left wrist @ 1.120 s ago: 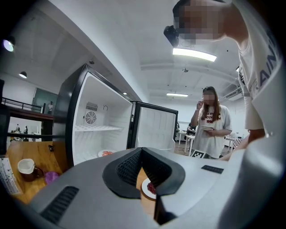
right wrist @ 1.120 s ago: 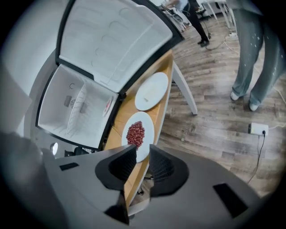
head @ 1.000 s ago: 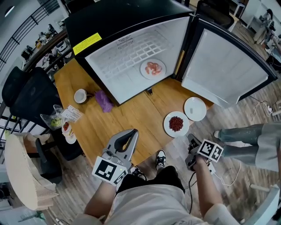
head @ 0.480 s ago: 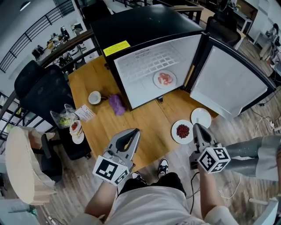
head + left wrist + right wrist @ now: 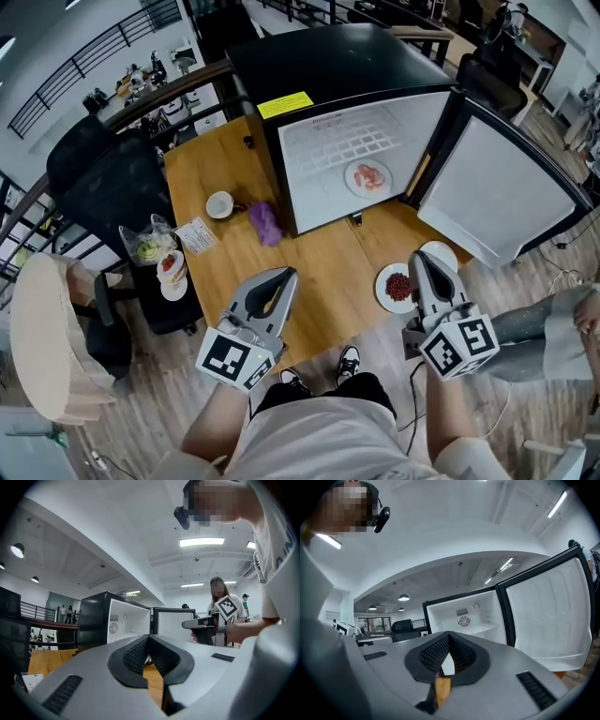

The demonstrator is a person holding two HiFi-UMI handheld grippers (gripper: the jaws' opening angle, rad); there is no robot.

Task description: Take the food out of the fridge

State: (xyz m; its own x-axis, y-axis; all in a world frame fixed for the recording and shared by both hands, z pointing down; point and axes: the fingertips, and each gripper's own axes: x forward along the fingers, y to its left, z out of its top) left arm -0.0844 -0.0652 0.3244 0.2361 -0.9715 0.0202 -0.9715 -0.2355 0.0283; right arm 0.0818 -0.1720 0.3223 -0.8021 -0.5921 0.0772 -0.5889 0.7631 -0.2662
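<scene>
Hovering nearest, the left gripper [image 5: 284,276] and right gripper [image 5: 419,259] both have their jaws pressed together with nothing between them. Just beyond, a plate of red food [image 5: 395,286] sits on the wooden table [image 5: 309,253]. Farther on, a plate of pink food [image 5: 367,176] lies inside the open fridge [image 5: 323,66].
</scene>
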